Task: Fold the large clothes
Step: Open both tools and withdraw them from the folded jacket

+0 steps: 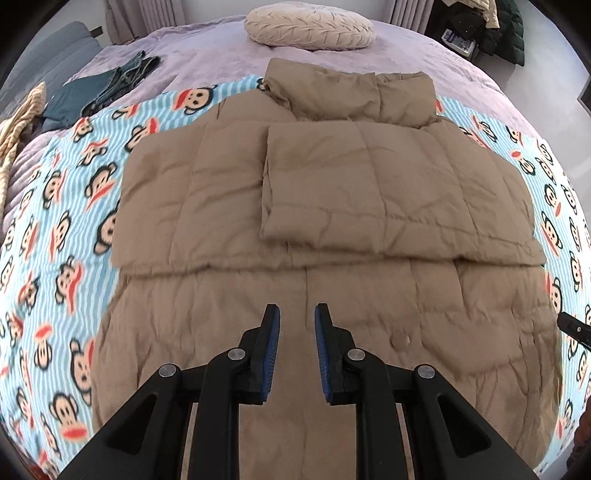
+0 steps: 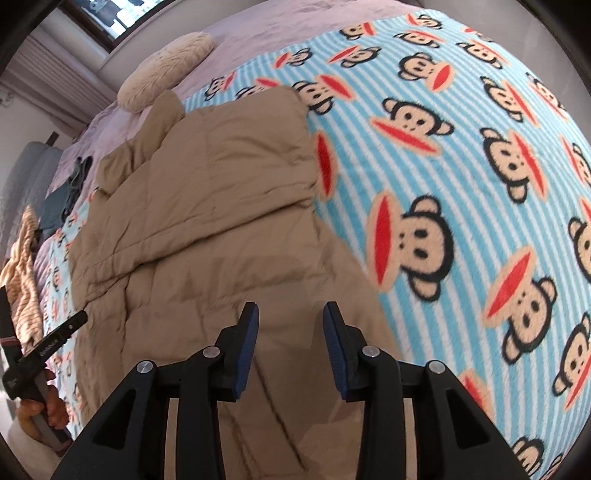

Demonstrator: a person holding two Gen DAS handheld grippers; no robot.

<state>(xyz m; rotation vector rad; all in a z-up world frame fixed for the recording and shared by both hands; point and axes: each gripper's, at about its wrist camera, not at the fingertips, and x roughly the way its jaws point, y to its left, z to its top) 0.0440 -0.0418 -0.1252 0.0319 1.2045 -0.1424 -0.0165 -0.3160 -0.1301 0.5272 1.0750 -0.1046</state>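
Edges first: I see the tan quilted puffer jacket lying flat on the blue-striped monkey-print fleece blanket, both sleeves folded across its chest and the collar toward the round cream pleated cushion. Blanket shows on either side of the jacket, so I have open room to left and right. My left gripper hangs above the jacket's lower half, jaws a little apart with nothing between them. My right gripper hangs over the jacket's right-hand part, near its edge, jaws parted wider and also empty.

From the left wrist I get the whole folded shape, the lilac bed cover beyond it, and dark teal folded clothes well apart at the far left. From the right wrist I get the jacket's right edge against a wide bare stretch of blanket, plus my left hand gripping its handle at the frame's left margin.
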